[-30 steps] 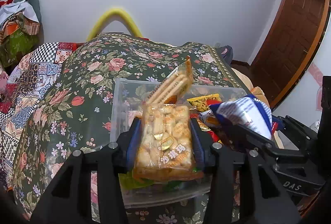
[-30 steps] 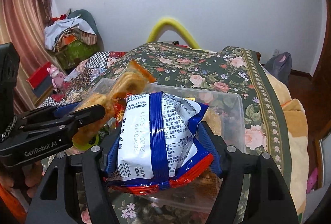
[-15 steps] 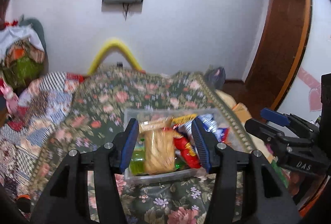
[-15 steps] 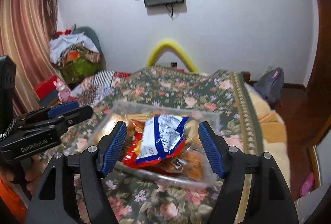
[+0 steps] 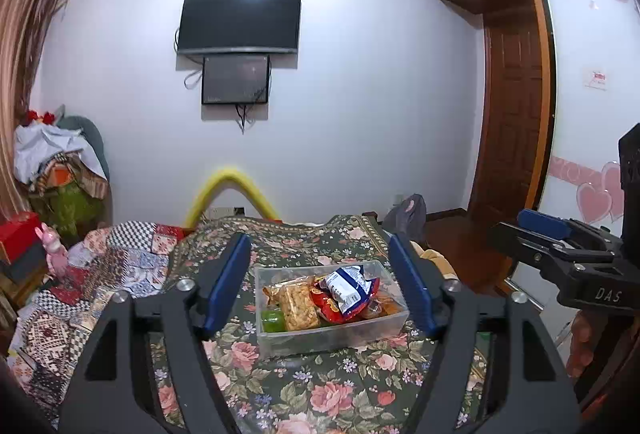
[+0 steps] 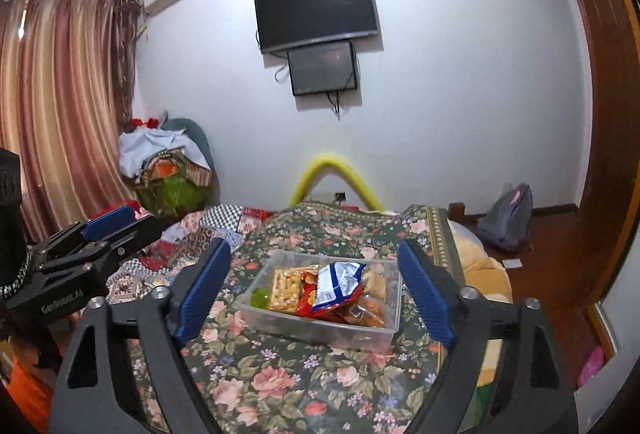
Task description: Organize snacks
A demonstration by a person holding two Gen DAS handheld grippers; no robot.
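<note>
A clear plastic bin (image 5: 280,342) (image 6: 380,334) sits on the floral bedspread and holds several snack packs. An orange biscuit pack (image 5: 298,308) (image 6: 285,290) lies at its left beside a green item (image 5: 273,321). A blue and white bag (image 5: 346,288) (image 6: 334,284) lies on a red pack (image 5: 329,310). My left gripper (image 5: 320,284) is open and empty, well back from the bin. My right gripper (image 6: 314,288) is open and empty too, and its body shows in the left wrist view (image 5: 568,258).
The floral bedspread (image 5: 320,394) covers the bed, with a patchwork quilt (image 5: 80,286) at the left. A yellow foam arch (image 5: 230,189) stands at the far edge. Clothes are piled in the left corner (image 6: 168,165). A backpack (image 6: 506,218) and a wooden door (image 5: 508,149) are at the right.
Both grippers let go of their packs, the biscuit pack and the blue and white bag, which now lie in the bin. Both grippers opened wide and pulled back and up from the bin.
</note>
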